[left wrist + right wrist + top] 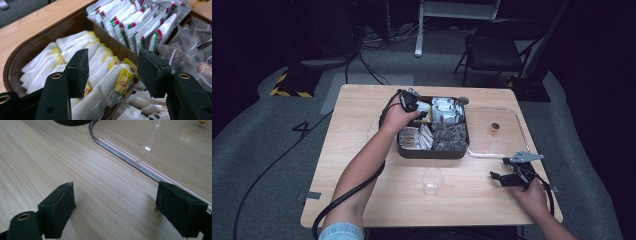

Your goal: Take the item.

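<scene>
A person at a wooden table [362, 150] works two hand-held grippers beside a dark compartment tray [432, 151] of tea packets.

The left gripper [113, 67] hovers, jaws wide apart, over yellow-tagged tea bags [107, 82] in the tray's back-left compartment. The right gripper [115, 207], jaws wide and empty, rests near a clear lid [155, 147]; a clear cup [432, 180] stands in front of the tray.

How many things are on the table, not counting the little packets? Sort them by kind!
Brown box with compartments: 1
Clear lid: 1
Clear cup: 1
Grippers: 2, left gripper and right gripper
Total: 5
</scene>
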The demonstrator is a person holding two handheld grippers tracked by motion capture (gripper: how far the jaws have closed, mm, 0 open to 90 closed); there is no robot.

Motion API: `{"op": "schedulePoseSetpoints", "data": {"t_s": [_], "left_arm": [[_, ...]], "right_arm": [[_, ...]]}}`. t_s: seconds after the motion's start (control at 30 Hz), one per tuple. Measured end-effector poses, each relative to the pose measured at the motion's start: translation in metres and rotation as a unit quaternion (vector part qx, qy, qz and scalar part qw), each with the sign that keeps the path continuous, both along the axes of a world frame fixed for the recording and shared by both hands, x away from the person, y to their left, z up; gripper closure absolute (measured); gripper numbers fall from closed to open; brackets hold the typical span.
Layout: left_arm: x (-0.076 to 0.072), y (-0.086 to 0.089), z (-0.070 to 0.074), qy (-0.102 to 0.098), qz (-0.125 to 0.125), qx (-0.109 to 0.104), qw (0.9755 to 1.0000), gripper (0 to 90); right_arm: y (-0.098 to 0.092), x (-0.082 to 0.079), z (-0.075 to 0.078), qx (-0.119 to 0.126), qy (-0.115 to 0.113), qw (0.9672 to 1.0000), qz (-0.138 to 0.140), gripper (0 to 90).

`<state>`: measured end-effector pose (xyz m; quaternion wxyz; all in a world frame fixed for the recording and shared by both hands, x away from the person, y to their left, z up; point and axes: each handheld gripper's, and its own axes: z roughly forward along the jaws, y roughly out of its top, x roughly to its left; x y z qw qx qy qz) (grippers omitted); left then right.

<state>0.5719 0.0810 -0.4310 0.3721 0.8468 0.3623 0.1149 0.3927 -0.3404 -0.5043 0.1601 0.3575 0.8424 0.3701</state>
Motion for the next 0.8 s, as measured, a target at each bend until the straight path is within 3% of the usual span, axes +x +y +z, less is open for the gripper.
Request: {"op": "schedulePoseSetpoints", "data": {"t_s": [0.23,0.6,0.8], "left_arm": [[0.004,0.006,-0.006,0.019,0.016,0.008,0.9997,47.8],[0.007,0.005,-0.015,0.038,0.013,0.018,0.999,54.3],[0.006,0.004,-0.019,0.054,0.01,0.033,0.9979,64.1]], "right_arm": [[0.0,0.0,0.0,0.0,0.0,1.0,0.0,15.7],[0.0,0.0,0.0,0.0,0.0,1.0,0.0,15.7],[0.0,0.0,0.0,0.0,0.0,1.0,0.0,15.7]]}}
